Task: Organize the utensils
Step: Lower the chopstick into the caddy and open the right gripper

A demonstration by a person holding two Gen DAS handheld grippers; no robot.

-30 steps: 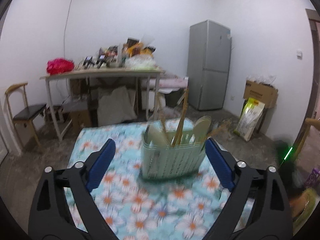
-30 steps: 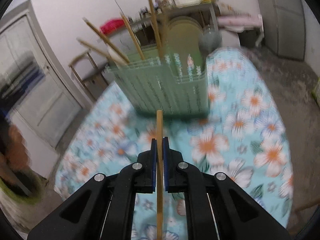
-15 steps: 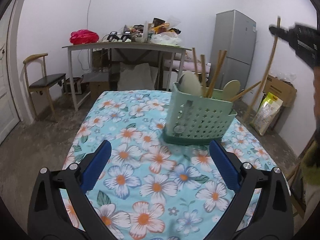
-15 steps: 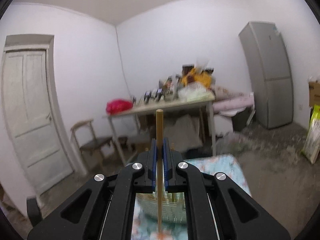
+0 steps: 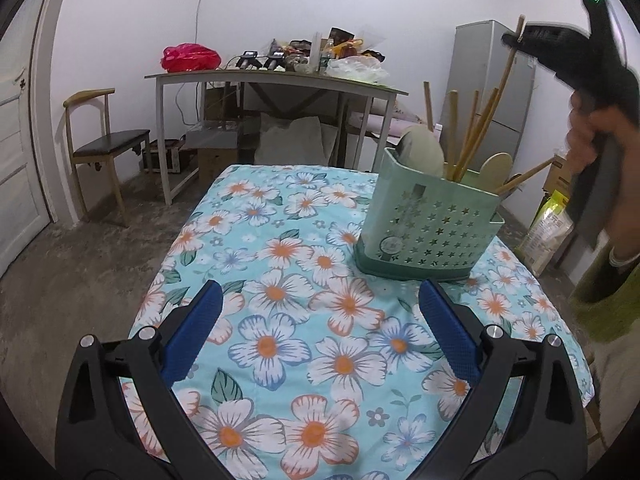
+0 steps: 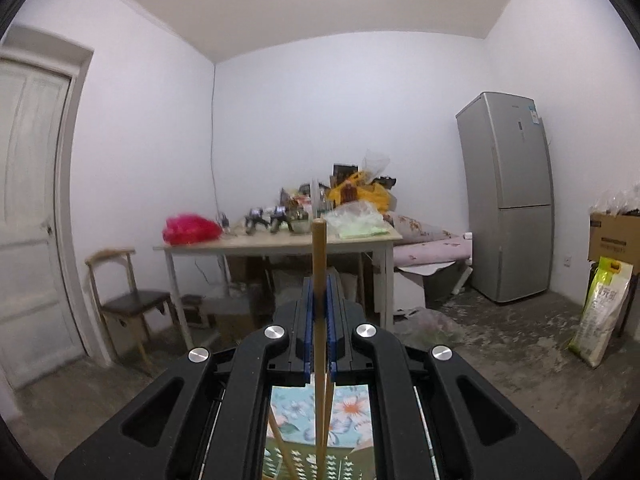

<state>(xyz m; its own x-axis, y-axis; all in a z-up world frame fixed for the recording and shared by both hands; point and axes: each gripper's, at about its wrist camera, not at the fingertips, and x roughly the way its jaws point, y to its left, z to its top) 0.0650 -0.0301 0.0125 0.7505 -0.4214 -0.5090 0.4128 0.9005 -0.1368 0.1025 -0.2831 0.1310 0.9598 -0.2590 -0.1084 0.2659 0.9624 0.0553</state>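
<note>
Left wrist view: the left gripper (image 5: pixel 318 330), fingers wide and empty, hovers over the floral-clothed desk (image 5: pixel 280 280); the green perforated plastic utensil caddy (image 5: pixel 430 228) stands centre right.

Right wrist view: the right gripper (image 6: pixel 319 308) pinches a long wooden chopstick (image 6: pixel 319 264) upright at frame centre above the caddy, apparently about to lower it in; that calls for a steady descent.

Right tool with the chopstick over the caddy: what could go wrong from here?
1. The right tool pinches the chopstick near its top, so the long free end may swing and miss its slot.
2. The green caddy is already crowded with leaning chopsticks; the tip could catch on them.
3. The left tool is open, away from the caddy, so a push could slide it on the floral tablecloth.
</note>
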